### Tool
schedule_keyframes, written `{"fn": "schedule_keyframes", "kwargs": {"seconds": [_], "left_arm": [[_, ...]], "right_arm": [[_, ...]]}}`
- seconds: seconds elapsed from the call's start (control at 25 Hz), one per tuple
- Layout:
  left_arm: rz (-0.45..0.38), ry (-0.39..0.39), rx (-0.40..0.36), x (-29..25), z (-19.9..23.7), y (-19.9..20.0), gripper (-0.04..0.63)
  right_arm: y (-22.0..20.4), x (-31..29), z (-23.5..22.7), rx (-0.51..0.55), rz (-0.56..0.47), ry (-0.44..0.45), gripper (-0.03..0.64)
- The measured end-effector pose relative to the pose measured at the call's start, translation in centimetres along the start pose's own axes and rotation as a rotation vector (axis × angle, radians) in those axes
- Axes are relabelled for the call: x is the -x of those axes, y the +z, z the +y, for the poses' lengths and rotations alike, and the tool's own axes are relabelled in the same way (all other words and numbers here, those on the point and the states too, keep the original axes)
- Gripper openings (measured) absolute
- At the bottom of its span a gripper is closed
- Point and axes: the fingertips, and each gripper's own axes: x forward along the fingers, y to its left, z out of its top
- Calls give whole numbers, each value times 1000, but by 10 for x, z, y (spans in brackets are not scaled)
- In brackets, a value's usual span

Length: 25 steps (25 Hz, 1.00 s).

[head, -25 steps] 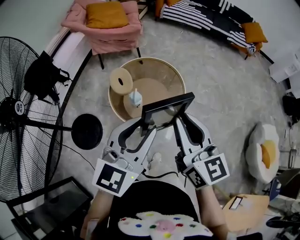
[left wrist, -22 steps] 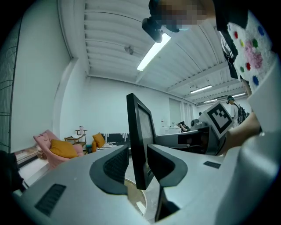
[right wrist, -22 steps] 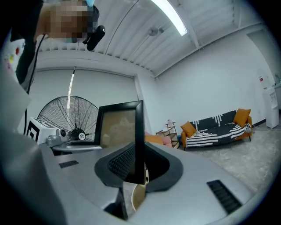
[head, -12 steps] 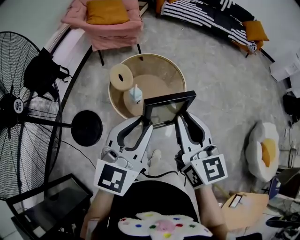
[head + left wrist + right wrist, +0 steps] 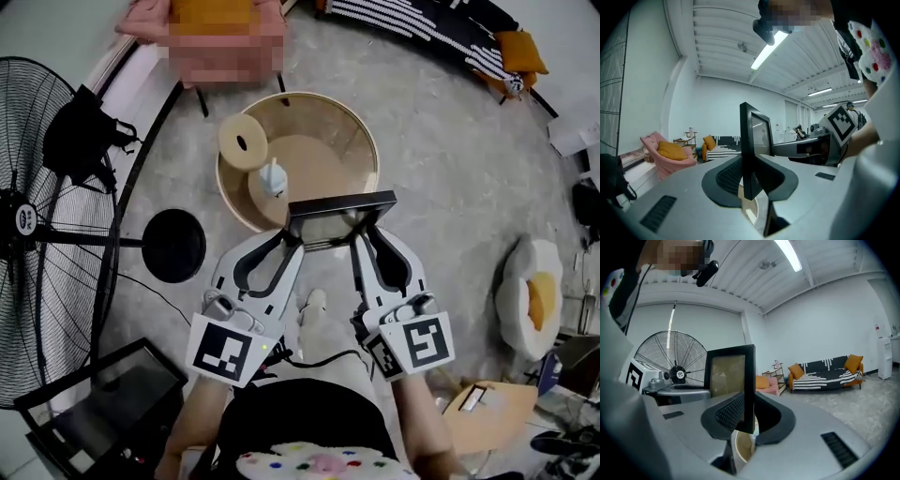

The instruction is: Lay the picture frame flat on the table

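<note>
not laid yet: the frame (image 5: pixel 337 214) is held near upright over the table (image 5: pixel 367 150), right claw (image 5: pixel 361 239) clenched on one edge, left claw (image 5: pixel 292 246) closing around the other; lowering it flat remains.

black top (image 5: pixel 309 412) with a white flower patch (image 5: pixel 323 464) dotted in colours.

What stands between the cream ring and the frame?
A small white bottle stands on the table, between the ring and the frame; the head view shows it.
</note>
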Motion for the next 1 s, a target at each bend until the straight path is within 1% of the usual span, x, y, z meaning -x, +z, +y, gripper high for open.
{"fn": "schedule_keyframes", "kwargs": {"seconds": [0.36, 0.56, 0.68, 0.88, 1.0], "left_arm": [[94, -13, 98, -26, 19, -58, 91], [141, -14, 121, -44, 29, -95, 91], [170, -1, 151, -54, 38, -123, 91], [194, -6, 155, -74, 56, -171, 91], [226, -2, 181, -83, 63, -201, 91]], "right_arm": [[-54, -31, -19, -8, 99, 6, 83], [-89, -49, -34, -25, 146, 3, 83], [-115, -64, -41, -30, 174, -4, 83], [-155, -91, -54, -62, 215, -21, 83], [-190, -101, -63, -69, 273, -15, 83]]}}
